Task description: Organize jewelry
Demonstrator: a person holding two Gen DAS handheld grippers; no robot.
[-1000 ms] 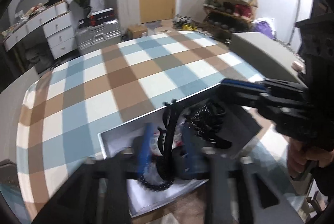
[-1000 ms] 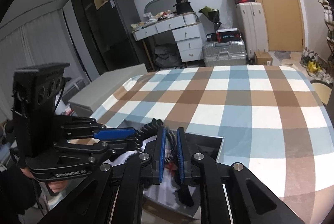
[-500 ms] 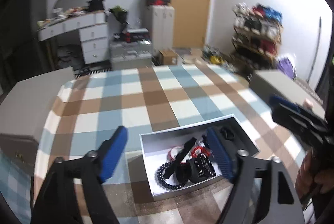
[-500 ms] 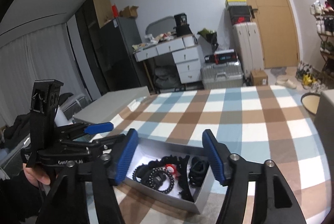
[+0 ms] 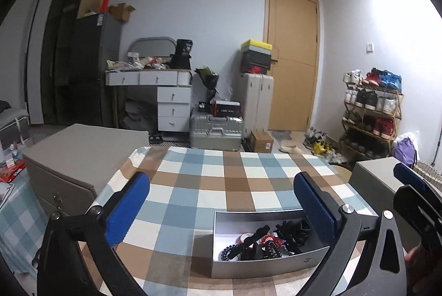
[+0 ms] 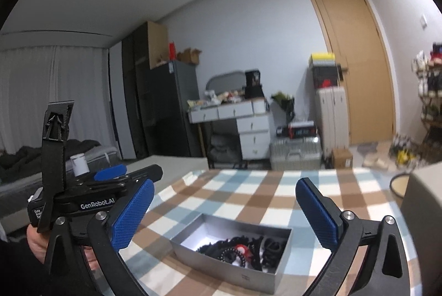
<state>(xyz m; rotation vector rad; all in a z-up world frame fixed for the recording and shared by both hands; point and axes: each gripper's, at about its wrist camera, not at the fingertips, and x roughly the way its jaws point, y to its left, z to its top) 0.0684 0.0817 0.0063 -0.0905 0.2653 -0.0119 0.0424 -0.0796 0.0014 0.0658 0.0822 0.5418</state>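
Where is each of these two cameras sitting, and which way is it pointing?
Left wrist: on the left gripper, facing over the checked table toward the door; its own open blue fingers show, the right gripper at the right edge.
Right wrist: on the right gripper, facing the same way; its open fingers show, plus the left gripper and a hand at left.
Shared: the grey box of jewelry, table, door. Both jaws have just been opening, nothing between them.
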